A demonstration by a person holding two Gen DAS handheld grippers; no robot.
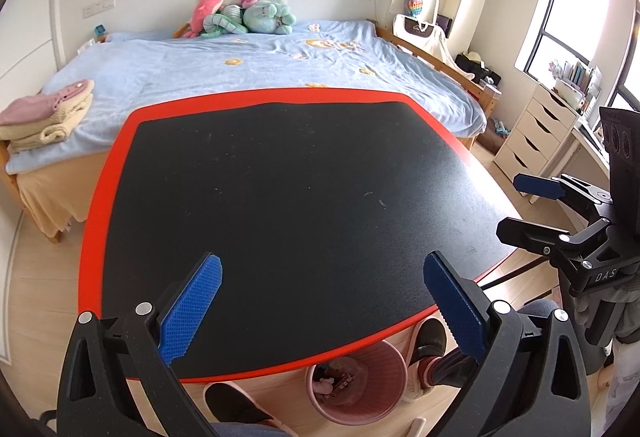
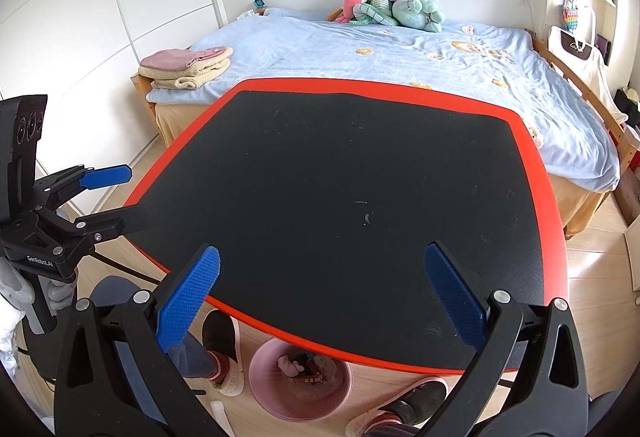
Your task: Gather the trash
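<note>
While both grippers hover spread wide above the near edge, the black table top lies bare inside its red rim.
Left gripper and right gripper: two, fingers apart, gripping nothing. One pink trash bin on the floor under the near edge, scraps inside, between two feet. One bed touches the far edge.
</note>
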